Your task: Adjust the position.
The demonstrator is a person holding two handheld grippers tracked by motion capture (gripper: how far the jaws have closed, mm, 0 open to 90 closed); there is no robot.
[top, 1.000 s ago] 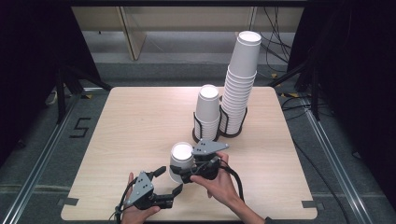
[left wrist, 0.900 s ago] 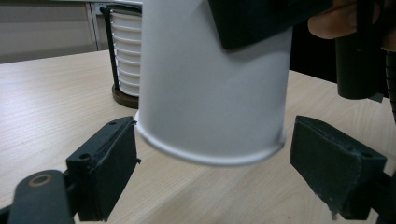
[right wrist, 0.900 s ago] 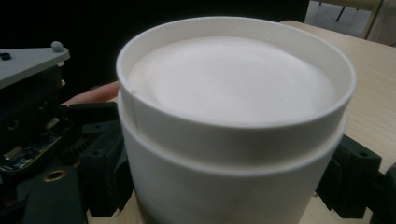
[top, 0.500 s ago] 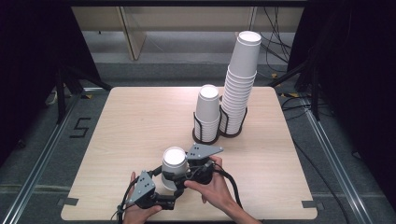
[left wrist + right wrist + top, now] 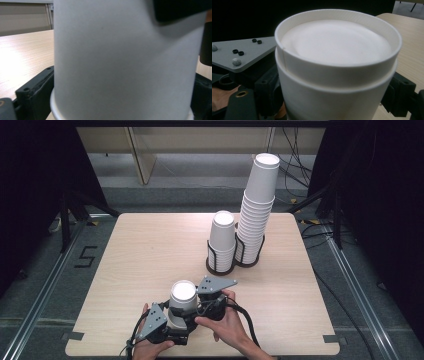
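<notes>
Counter (image 5: 130,260) carries two cup stacks in black holders, tall stack (image 5: 257,210) and short stack (image 5: 222,240), well beyond both tongs. Upside-down white cups (image 5: 183,297), nested, sit between left tongs (image 5: 172,327) and right tongs (image 5: 197,307). Left jaws just opened, now flank the cups. Right tongs' grip: can't tell.

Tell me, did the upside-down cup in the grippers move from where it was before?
Yes. The cup has come toward the table's near edge and a bit left, farther from the short cup stack in the high view.
</notes>
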